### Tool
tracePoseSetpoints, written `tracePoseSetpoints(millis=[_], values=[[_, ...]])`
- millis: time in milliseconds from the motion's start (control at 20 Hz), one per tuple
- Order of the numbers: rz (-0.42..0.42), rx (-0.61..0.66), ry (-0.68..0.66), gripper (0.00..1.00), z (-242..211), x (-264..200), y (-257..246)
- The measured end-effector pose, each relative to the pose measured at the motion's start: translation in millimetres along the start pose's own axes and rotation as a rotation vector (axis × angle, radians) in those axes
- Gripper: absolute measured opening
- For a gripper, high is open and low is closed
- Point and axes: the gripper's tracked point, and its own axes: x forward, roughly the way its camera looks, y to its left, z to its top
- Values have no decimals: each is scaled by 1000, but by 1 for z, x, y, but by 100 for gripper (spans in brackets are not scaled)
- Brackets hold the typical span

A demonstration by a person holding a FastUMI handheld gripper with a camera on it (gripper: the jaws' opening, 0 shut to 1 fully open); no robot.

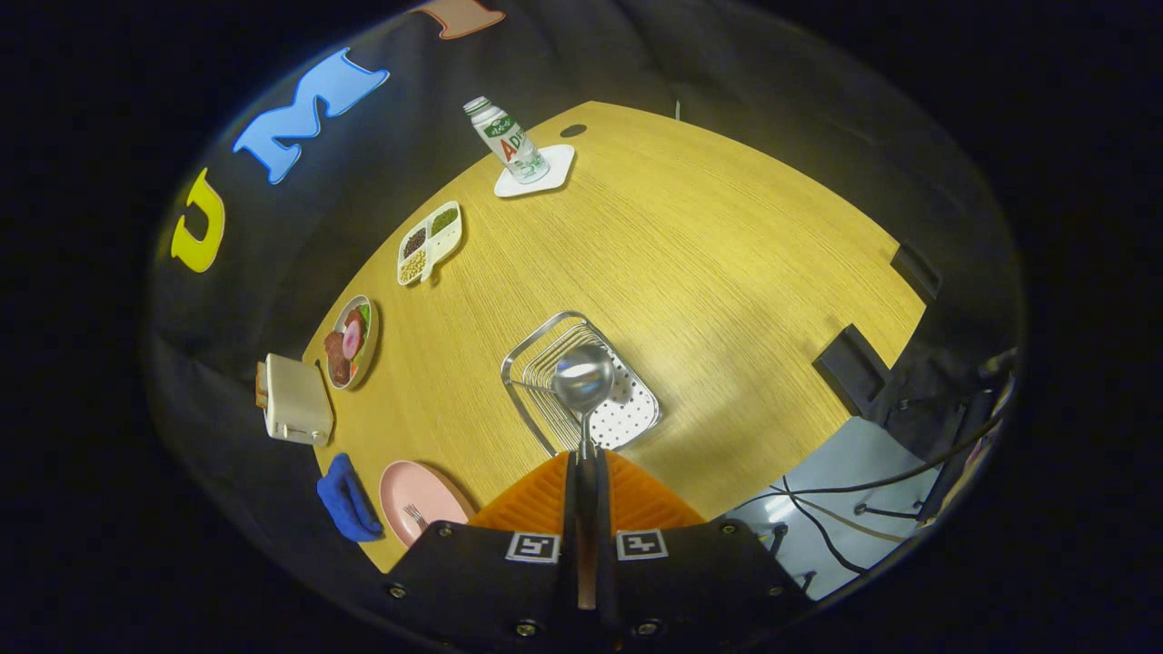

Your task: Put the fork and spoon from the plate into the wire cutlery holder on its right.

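Observation:
My gripper is shut on the handle of a shiny metal spoon, held high above the table. The spoon's bowl points away from the fingers and hangs over the wire cutlery holder, a chrome rack with a white perforated base. Down to the left of the fingers lies the pink plate with the fork resting on it, partly hidden behind the gripper body.
A blue cloth lies left of the plate. Along the wooden table's left edge stand a toaster, a dish of food, a divided bean tray and a bottle on a white coaster. Cables run across the floor at the right.

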Motion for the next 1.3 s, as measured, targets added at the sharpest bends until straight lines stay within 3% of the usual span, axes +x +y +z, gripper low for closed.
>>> tracePoseSetpoints(millis=[300,600,1300], values=[[17,11,-10,9,5,-5,3],[34,7,-59,18,20,-12,9],[97,-27,-67,18,14,-25,49]])
